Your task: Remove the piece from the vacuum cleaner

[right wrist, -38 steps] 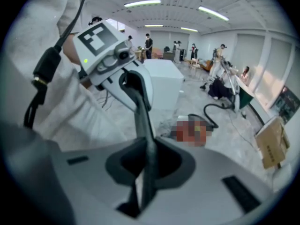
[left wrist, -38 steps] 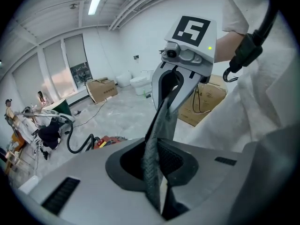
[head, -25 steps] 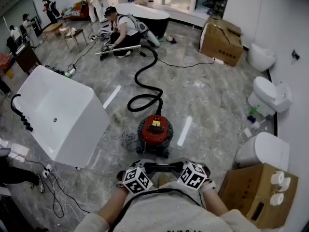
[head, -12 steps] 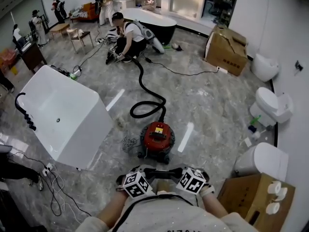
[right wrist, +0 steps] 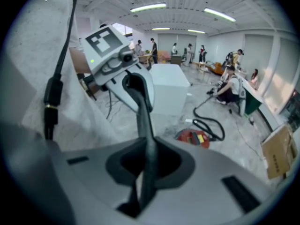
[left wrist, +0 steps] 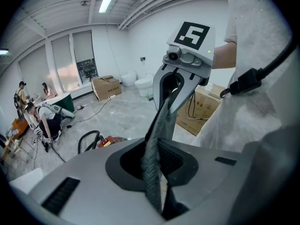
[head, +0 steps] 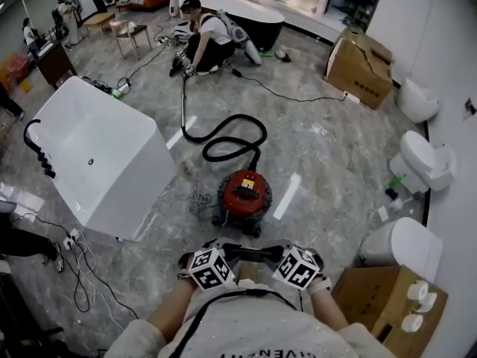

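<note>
The red vacuum cleaner [head: 244, 194] stands on the marble floor a short way ahead of me, and it also shows small in the gripper views [left wrist: 110, 141] [right wrist: 193, 137]. Its black hose [head: 223, 136] loops away to a crouching person [head: 209, 39] at the far end, who handles its thin wand. My left gripper [head: 232, 256] [left wrist: 164, 108] and right gripper [head: 273, 254] [right wrist: 140, 102] hang close to my body, tips turned toward each other. Both are shut with nothing between the jaws and stay well apart from the vacuum.
A white bathtub [head: 97, 162] stands at the left with cables [head: 74, 267] on the floor by its near corner. At the right are two toilets [head: 421, 159] [head: 402, 245] and a cardboard box [head: 387, 300]. Another box [head: 361, 62] stands far right. Several people are at the back.
The hose has shifted into a wider loop and the wand now lies along the floor toward the vacuum. The view has tilted slightly. Both grippers stay where they were.
</note>
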